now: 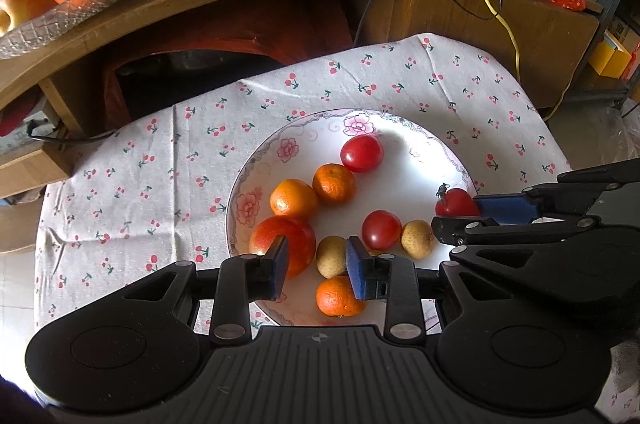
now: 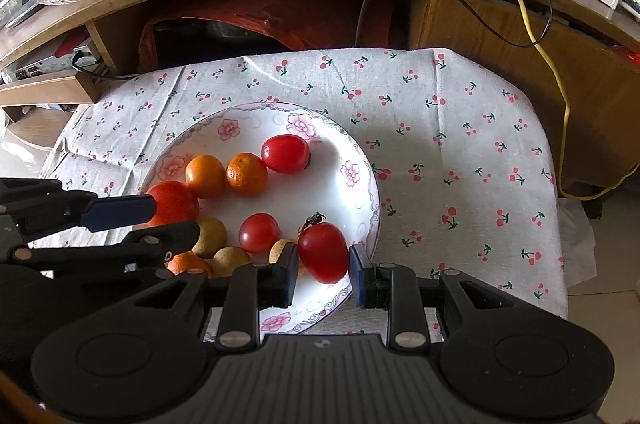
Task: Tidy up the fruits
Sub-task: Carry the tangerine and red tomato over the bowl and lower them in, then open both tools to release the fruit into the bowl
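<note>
My right claw (image 2: 323,274) gapes around a stemmed tomato (image 2: 323,252); my left claw (image 1: 316,266) stands open, a longan (image 1: 332,256) between its pads. No readable writing.

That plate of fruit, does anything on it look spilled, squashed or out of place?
Nothing stands out. The plate sits flat on the cherry-print cloth, and every fruit lies inside its rim, whole. The right gripper brackets a stemmed tomato; the left gripper hovers open over the fruit nearest it.
</note>
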`<state>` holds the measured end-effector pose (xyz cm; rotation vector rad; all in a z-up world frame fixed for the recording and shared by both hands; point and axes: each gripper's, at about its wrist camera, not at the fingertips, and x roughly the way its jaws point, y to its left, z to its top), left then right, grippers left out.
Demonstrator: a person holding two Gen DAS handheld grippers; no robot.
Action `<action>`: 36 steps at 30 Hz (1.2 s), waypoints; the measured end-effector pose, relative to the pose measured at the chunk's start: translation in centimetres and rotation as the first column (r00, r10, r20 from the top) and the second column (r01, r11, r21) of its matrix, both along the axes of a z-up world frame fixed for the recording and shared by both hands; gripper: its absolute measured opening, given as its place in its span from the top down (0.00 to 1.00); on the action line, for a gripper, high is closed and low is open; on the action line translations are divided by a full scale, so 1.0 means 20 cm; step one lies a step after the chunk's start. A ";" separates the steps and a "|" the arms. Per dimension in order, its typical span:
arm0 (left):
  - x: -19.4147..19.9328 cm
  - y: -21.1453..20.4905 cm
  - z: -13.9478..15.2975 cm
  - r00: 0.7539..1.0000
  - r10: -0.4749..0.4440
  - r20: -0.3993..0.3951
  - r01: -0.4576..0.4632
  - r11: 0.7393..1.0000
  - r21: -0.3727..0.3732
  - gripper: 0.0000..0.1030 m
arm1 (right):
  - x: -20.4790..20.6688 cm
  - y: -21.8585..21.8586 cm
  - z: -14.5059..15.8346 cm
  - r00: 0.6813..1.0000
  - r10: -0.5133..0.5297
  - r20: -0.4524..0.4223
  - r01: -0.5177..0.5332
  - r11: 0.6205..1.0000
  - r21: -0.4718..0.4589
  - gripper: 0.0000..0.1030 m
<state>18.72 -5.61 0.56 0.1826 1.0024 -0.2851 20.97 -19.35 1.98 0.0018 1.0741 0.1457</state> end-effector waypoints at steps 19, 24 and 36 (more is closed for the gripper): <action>-0.02 0.00 0.02 0.999 0.004 0.033 -0.005 0.999 0.037 0.49 | -0.02 0.00 0.02 1.000 -0.021 0.023 0.021 1.000 -0.015 0.71; -0.03 0.00 0.03 0.999 0.009 0.038 -0.011 0.999 0.035 0.43 | -0.03 -0.01 0.03 0.999 -0.028 0.027 0.028 0.999 -0.018 0.71; -0.06 0.02 0.05 0.997 0.032 0.073 -0.036 0.998 0.043 0.28 | -0.10 -0.01 0.08 0.997 -0.041 0.060 0.043 0.998 -0.034 0.69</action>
